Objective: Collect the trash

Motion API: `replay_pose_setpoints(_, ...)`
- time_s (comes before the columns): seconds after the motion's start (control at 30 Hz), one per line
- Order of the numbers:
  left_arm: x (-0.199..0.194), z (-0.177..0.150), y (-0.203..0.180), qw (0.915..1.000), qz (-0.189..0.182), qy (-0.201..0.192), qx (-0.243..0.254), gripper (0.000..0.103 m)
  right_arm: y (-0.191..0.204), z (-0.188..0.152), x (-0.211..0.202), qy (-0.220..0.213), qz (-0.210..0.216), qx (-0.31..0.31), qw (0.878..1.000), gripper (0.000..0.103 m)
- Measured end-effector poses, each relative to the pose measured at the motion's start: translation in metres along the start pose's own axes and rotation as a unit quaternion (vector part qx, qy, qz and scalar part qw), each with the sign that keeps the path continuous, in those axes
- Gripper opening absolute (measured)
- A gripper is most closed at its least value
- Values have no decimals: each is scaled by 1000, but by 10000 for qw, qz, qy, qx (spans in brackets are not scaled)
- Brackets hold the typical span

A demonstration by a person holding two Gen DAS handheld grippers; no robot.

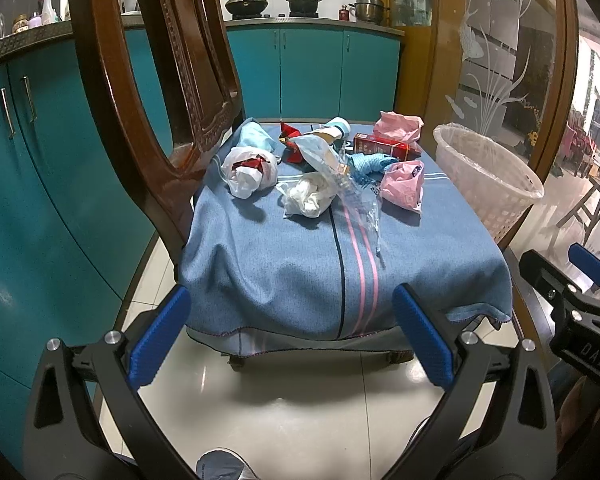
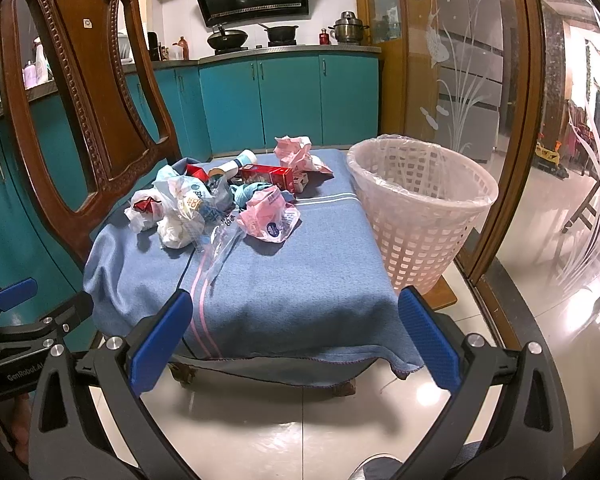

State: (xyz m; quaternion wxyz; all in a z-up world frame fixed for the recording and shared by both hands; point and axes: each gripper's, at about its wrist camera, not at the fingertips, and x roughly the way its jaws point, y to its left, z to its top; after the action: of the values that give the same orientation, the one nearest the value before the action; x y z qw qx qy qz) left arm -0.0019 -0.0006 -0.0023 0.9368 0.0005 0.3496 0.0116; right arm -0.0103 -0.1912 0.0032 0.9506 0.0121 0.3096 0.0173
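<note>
Trash lies in a loose heap on the far half of a blue cloth (image 1: 300,264) draped over a chair seat, which serves here in place of a desk. Items noted: a white bag with red contents (image 1: 249,172) at the left of the heap, a crumpled white wad (image 1: 309,200) just beside it, a clear plastic bag (image 1: 340,168) trailing toward me, 2 pink wrappers, one near (image 1: 404,185) and one far (image 1: 398,125), a red carton (image 1: 384,145) lying on its side, a teal scrap (image 1: 366,164) and a small white bottle (image 2: 238,163) lying on its side toward the back. Several pieces touch or overlap.

The white lattice basket (image 2: 416,216), lined with a clear bag, stands just beside the cloth's right edge, upright. The chair's carved wooden back (image 2: 96,92) rises at the left of the heap. Teal cabinets (image 2: 284,100) run behind, with pots on the stove; an etched glass door (image 2: 468,92) is behind the basket.

My left claw (image 1: 290,336) is spread wide, empty, hanging off the near edge of the cloth and well apart from the heap. My right claw (image 2: 294,340) is likewise wide and empty, at the near edge, with the basket ahead to its right. Neither touches anything I can see. A shoe tip (image 1: 220,465) shows on the tiled floor below.
</note>
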Motion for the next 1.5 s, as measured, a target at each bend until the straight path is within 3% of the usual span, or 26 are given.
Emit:
replay_pose_setpoints(1.1,-2,-1,-2,10000,0,39,60,100,-1,0,-1,-6,2,7,10000,101)
replay_pose_setpoints(1.3,-3,-3,-8,9997,85,-137,180,100,0,0,-1,-9,5,11,10000,101)
replay_pose_setpoints(1.37,1,-6,-7,9998,34,-133,114,100,0,0,-1,-30,1,21,10000,101)
replay_pose_setpoints(1.43,5,-13,-2,9991,-381,-190,-7,100,-1,0,-2,-45,1,39,10000,101)
replay_pose_setpoints(1.5,10,-18,0,9986,-484,-182,-110,100,-2,-1,-4,-50,9,51,10000,101)
